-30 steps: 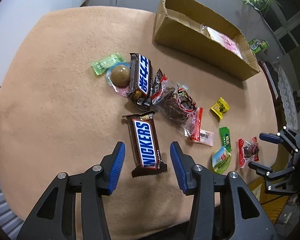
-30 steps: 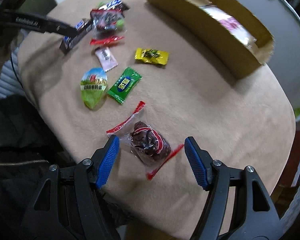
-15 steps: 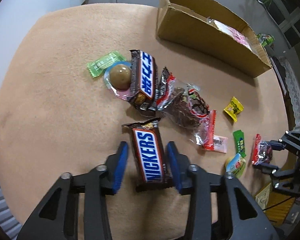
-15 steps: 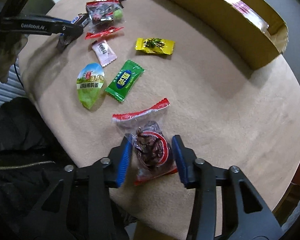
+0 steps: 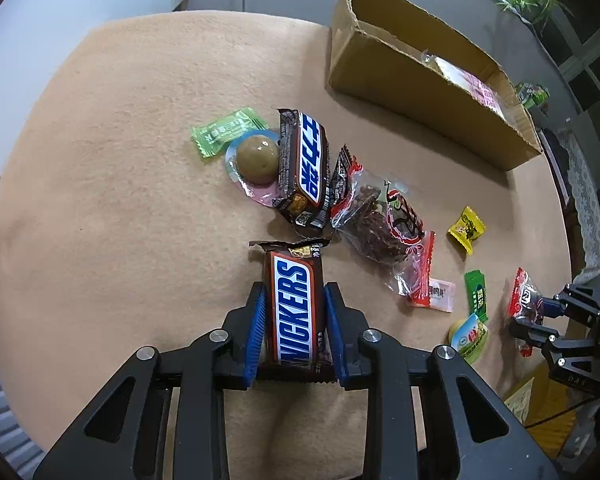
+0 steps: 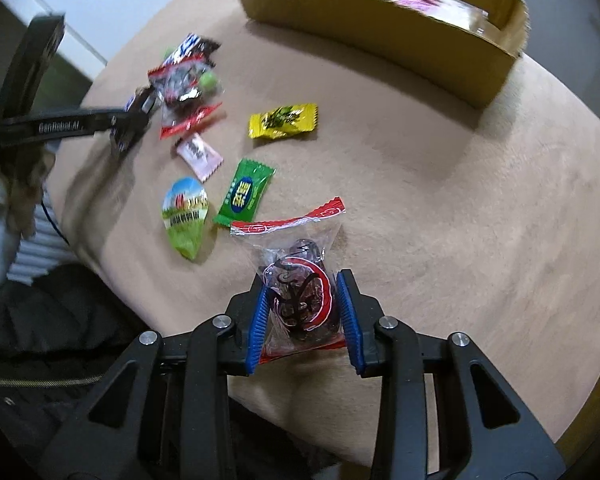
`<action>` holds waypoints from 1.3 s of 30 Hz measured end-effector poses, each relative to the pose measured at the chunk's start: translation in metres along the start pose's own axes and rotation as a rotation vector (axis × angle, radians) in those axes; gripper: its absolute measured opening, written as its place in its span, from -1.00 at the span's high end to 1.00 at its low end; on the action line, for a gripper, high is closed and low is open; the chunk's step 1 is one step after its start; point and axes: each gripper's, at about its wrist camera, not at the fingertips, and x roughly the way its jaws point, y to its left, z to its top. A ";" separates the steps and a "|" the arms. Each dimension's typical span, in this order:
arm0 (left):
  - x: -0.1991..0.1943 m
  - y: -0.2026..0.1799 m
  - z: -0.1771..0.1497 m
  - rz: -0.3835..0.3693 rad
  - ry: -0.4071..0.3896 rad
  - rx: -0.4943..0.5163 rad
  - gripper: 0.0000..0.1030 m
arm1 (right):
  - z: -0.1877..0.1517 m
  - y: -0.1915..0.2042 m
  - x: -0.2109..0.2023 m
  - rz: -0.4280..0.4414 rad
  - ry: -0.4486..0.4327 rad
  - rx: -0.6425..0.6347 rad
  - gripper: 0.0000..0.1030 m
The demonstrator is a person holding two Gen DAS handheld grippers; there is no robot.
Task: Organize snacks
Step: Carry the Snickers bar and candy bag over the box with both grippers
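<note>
My left gripper (image 5: 295,300) is shut on a brown Snickers bar (image 5: 294,304), its blue pads pressing both long sides. My right gripper (image 6: 302,280) is shut on a clear red-edged packet of dark dried fruit (image 6: 300,280); it also shows in the left wrist view (image 5: 522,300). An open cardboard box (image 5: 424,84) stands at the far side of the table with a pink-printed packet (image 5: 480,88) inside; it also shows in the right wrist view (image 6: 380,28). A second chocolate bar (image 5: 306,168) lies beyond the Snickers.
On the tan tablecloth (image 5: 120,200) lie a green candy (image 5: 226,132), a brown ball sweet (image 5: 256,156), a large dried-meat bag (image 5: 380,220), a yellow candy (image 6: 282,120), a green candy (image 6: 246,192), a pink candy (image 6: 199,156) and a green egg-shaped pack (image 6: 185,212). The table edge is close below both grippers.
Both grippers moved forward and closed: the left on the Snickers bar, the right on the dried-fruit packet. The right gripper's packet has turned to point away from the camera.
</note>
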 end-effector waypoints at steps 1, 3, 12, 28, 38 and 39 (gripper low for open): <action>-0.002 0.001 0.000 -0.001 -0.003 -0.003 0.48 | 0.000 -0.008 -0.004 0.002 -0.010 0.021 0.33; -0.004 0.001 -0.001 -0.002 -0.006 -0.008 0.48 | -0.002 -0.015 -0.009 0.004 -0.032 0.064 0.33; -0.031 0.001 0.001 -0.021 -0.056 -0.022 0.48 | 0.007 -0.029 -0.044 0.006 -0.130 0.156 0.33; -0.070 -0.032 0.056 -0.083 -0.185 0.061 0.48 | 0.092 0.000 -0.099 -0.001 -0.306 0.149 0.33; -0.063 -0.056 0.108 -0.083 -0.234 0.111 0.48 | 0.160 0.005 -0.084 0.016 -0.330 0.184 0.33; -0.060 -0.058 0.115 -0.086 -0.233 0.111 0.48 | 0.167 0.005 -0.082 0.019 -0.328 0.185 0.33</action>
